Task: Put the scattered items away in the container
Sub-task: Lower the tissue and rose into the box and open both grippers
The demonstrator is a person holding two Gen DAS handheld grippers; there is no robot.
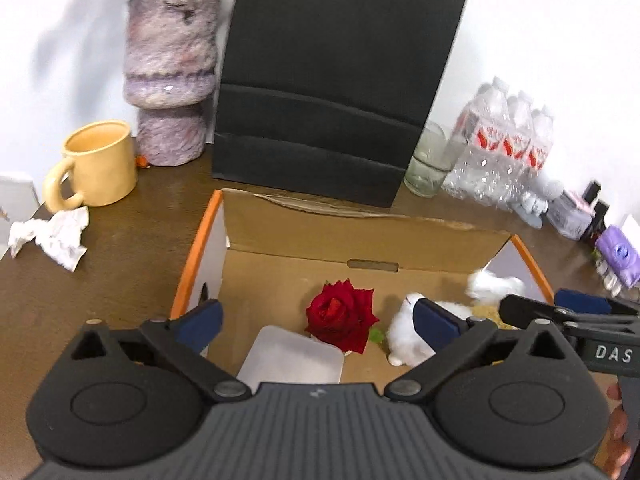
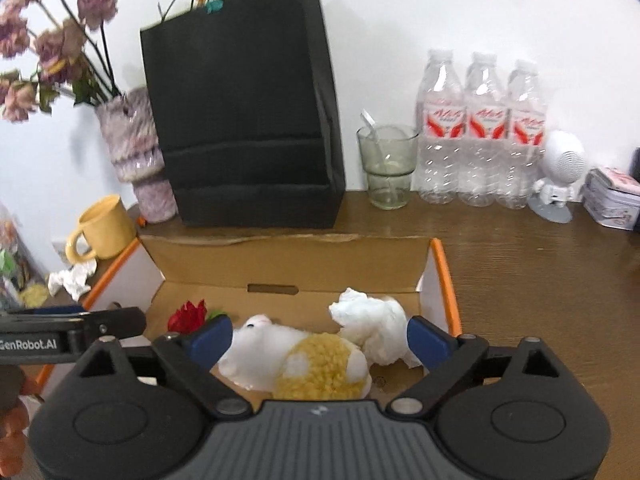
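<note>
An open cardboard box with orange edges (image 1: pixel 360 248) (image 2: pixel 288 264) sits on the brown table. Inside lie a red rose (image 1: pixel 340 316) (image 2: pixel 188 316), a white square pad (image 1: pixel 292 356), a white and yellow plush toy (image 2: pixel 296 360) (image 1: pixel 404 332) and a crumpled white tissue (image 2: pixel 372 324) (image 1: pixel 492 286). My left gripper (image 1: pixel 320 324) is open and empty over the box, above the rose and pad. My right gripper (image 2: pixel 320 336) is open and empty over the plush and tissue. A crumpled tissue (image 1: pixel 52 236) (image 2: pixel 72 280) lies on the table left of the box.
Behind the box stand a black paper bag (image 1: pixel 336 84) (image 2: pixel 244 120), a purple vase (image 1: pixel 172 80), a yellow mug (image 1: pixel 96 164), a glass (image 2: pixel 386 168), water bottles (image 2: pixel 480 132), a white astronaut figure (image 2: pixel 558 176) and a tin (image 2: pixel 612 200).
</note>
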